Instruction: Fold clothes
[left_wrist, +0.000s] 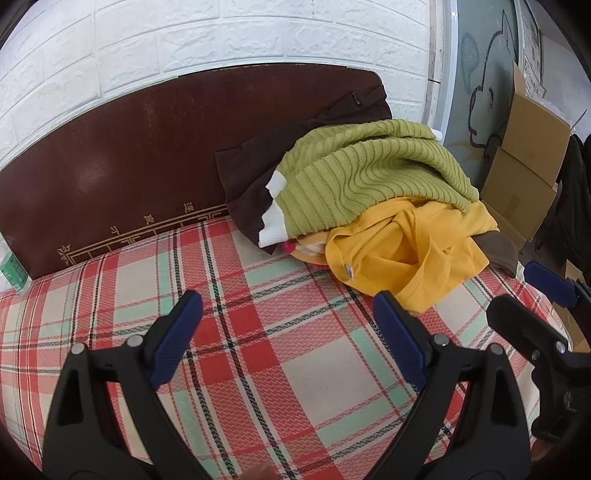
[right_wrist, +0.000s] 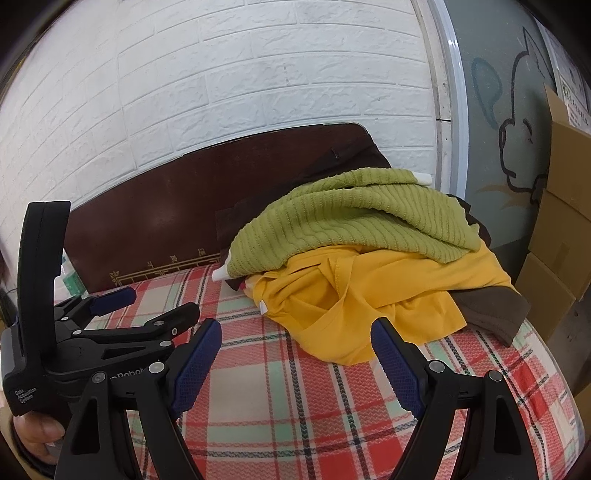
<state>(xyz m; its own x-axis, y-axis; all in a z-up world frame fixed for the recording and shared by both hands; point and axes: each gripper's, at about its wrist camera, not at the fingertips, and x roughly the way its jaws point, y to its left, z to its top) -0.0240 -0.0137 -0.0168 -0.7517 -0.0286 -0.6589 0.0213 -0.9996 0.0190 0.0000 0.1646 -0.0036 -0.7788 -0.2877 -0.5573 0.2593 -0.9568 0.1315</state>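
A heap of clothes lies at the far right of the plaid bed cover (left_wrist: 258, 369). On top is a green ribbed sweater (left_wrist: 369, 173) (right_wrist: 351, 225) with white cuffs. Under it are a yellow shirt (left_wrist: 399, 254) (right_wrist: 354, 299) and dark brown garments (left_wrist: 251, 184) (right_wrist: 491, 306). My left gripper (left_wrist: 288, 310) is open over bare plaid, short of the heap. It also shows at the left of the right wrist view as the left gripper (right_wrist: 159, 299), held by a hand (right_wrist: 37, 432). My right gripper (right_wrist: 295, 339) is open, just short of the yellow shirt's near edge; at the right edge of the left wrist view the right gripper (left_wrist: 517, 291) shows again.
A dark brown headboard (left_wrist: 129, 166) stands against a white brick wall (left_wrist: 184, 37). Cardboard boxes (left_wrist: 528, 162) (right_wrist: 561, 229) stand to the right beside a grey painted door (right_wrist: 498, 110). A green and white packet (left_wrist: 13, 271) sits at the headboard's left end.
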